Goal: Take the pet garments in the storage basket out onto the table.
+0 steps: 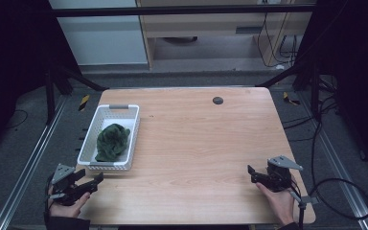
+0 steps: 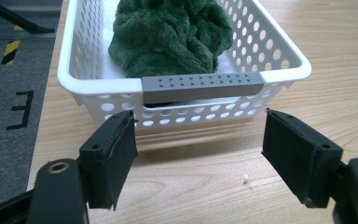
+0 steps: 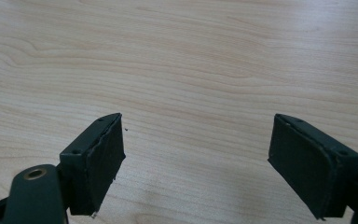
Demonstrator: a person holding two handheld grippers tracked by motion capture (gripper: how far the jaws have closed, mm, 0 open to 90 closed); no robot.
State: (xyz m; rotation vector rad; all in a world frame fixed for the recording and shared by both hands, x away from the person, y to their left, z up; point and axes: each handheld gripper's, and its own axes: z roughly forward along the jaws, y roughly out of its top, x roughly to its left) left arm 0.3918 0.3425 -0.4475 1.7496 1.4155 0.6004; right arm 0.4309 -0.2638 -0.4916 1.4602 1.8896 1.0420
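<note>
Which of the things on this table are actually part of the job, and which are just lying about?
Part of the job:
- white basket, nearest the left gripper
- green fluffy cloth bunched inside the basket
- left gripper and right gripper, both open and holding nothing

Just lying about:
- small dark round disc near the table's far edge
- cables on the floor, off to the right

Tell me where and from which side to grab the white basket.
Grip the grey handle bar on the near short end of the white basket, coming with the left claw from the person's side. The bar faces that open claw, with a slot beneath it for one jaw. The green towel sits clear of it.
</note>
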